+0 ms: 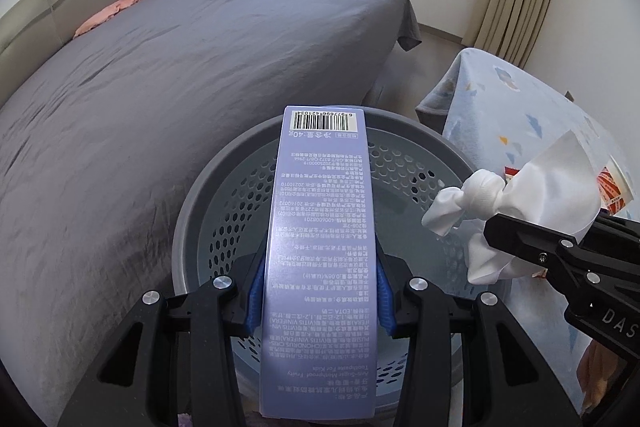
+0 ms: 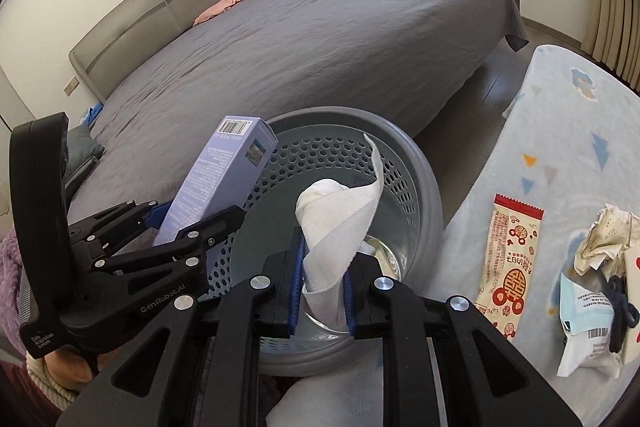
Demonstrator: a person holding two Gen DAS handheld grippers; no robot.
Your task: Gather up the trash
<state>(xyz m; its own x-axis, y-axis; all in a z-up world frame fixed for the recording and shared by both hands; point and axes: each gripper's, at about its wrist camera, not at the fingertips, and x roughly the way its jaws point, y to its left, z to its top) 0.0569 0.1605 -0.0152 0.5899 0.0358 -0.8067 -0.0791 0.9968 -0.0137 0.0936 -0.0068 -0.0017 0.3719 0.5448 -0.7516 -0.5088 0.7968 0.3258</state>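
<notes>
A long lilac toothpaste box [image 1: 320, 247] with a barcode at its far end is clamped between the blue pads of my left gripper [image 1: 320, 301], held over the grey perforated bin [image 1: 192, 211]. In the right wrist view the same box [image 2: 224, 175] slants up at the left of the bin [image 2: 432, 195]. My right gripper [image 2: 322, 301] is shut on a twisted white tissue [image 2: 340, 215] above the bin's opening. The tissue [image 1: 532, 195] and the right gripper's black fingers [image 1: 528, 247] also show at the right of the left wrist view.
A large bed with a grey sheet [image 1: 180, 67] runs behind the bin. To the right stands a table under a pale blue patterned cloth [image 2: 560, 131] with a red-and-white snack wrapper [image 2: 512, 259], crumpled paper [image 2: 608, 239] and a white packet [image 2: 584, 339].
</notes>
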